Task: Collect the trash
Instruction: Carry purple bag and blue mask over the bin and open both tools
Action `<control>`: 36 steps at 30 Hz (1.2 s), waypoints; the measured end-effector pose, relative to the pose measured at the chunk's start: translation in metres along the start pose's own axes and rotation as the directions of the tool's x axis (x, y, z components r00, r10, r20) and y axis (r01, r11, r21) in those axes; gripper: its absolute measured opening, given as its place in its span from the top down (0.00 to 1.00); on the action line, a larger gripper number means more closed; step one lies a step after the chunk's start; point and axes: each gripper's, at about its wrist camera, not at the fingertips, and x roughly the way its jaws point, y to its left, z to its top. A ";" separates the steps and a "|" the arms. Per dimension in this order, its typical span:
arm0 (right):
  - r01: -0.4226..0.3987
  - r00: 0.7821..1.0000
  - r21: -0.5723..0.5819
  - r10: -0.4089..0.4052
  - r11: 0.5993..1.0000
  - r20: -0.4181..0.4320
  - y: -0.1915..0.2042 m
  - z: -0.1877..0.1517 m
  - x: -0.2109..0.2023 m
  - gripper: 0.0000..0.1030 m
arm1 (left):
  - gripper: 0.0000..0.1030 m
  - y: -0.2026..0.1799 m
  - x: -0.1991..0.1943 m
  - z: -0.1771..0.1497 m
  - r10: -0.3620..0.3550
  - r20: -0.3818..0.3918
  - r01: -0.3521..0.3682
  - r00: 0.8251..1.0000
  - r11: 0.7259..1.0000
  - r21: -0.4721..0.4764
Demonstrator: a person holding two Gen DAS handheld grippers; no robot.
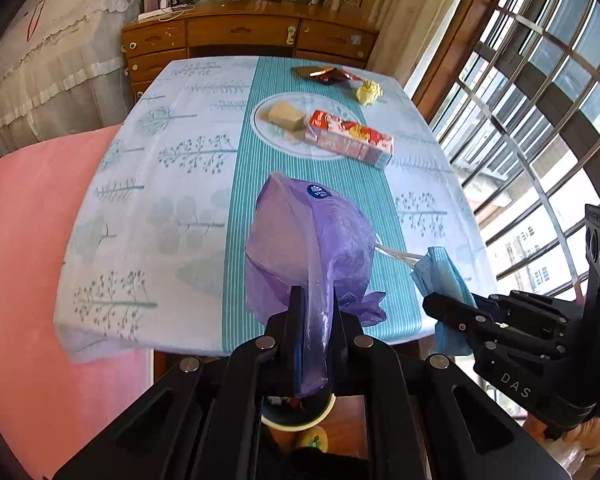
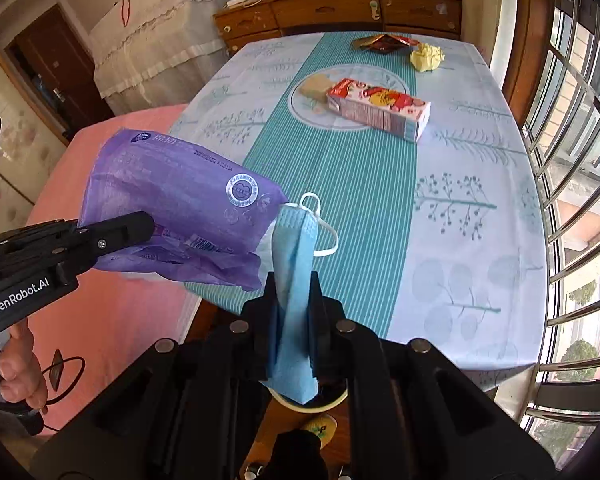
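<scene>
Both wrist views angled down, close over shared table (image 1: pixel 148 208) near edge.

A: What does the left black plastic two-finger gripper (image 2: pixel 150 226) look like?

B: White "GenRobot.AI" letters behind its fingers.

A: And the right black plastic two-finger gripper (image 1: pixel 430 304)?

B: Silver screws, white "DAS" letters further back.

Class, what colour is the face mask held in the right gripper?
Light blue face mask with white ear loops; right wrist view shows it best.

R claw (image 2: pixel 293 300) clamped on blue mask (image 2: pixel 294 264); L claw (image 2: pixel 148 222) grips purple wrapper (image 2: pixel 180 204); carton (image 2: pixel 378 106) on bench (image 2: pixel 480 200).
</scene>
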 end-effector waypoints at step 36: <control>0.065 0.935 0.397 0.084 0.916 -0.346 -0.094 -0.293 0.333 0.90 | 0.92 0.039 0.365 -0.277 0.150 -0.384 -0.086 0.911 0.980 0.178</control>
